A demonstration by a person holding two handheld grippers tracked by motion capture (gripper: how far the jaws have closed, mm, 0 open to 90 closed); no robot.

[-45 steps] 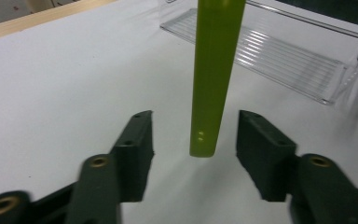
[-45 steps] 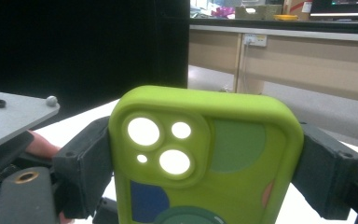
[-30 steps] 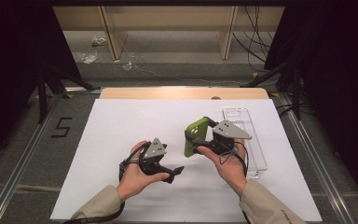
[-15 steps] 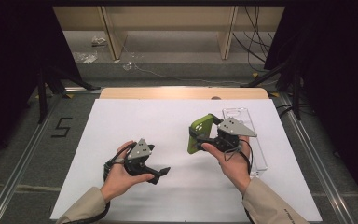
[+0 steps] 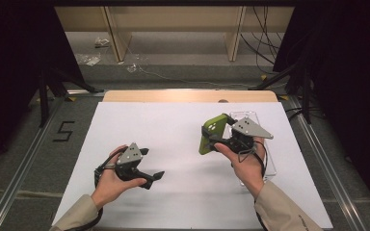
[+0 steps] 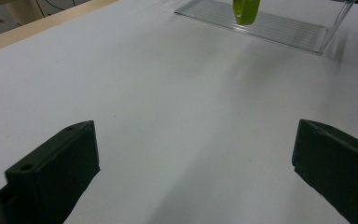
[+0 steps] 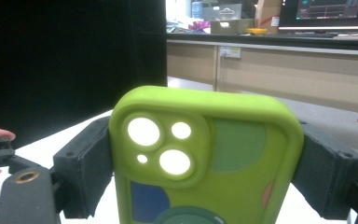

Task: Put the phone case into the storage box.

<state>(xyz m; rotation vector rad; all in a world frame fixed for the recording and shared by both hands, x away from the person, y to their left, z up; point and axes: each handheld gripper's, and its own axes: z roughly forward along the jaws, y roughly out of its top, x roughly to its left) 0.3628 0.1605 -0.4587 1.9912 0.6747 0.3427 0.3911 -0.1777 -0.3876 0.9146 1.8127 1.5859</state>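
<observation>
**Two handheld grippers over a white table, one holding a green phone case**

In the high view there are two grippers, one green phone case and one clear plastic tray.

The right gripper (image 5: 220,137) sits right of centre in the frame, held by the person's right hand (image 5: 244,161). Its two black jaws are clamped on the long sides of the phone case (image 5: 211,133), which stands nearly upright above the white table surface (image 5: 173,130), lifted clear of it. In the right gripper view the phone case (image 7: 205,158) takes up the centre and bottom of the frame, its camera cutout at upper left, with a jaw pressed against each side.

The clear tray (image 5: 262,144) lies flat on the table just behind and to the right of that gripper, partly hidden by the hand.

The left gripper (image 5: 155,177) is at lower left of centre, held by the left hand (image 5: 110,180), well apart from the case. In the left gripper view its jaws stand wide with nothing between them, and the tray (image 6: 261,25) and the case's lower end (image 6: 247,10) appear at the top edge.
</observation>
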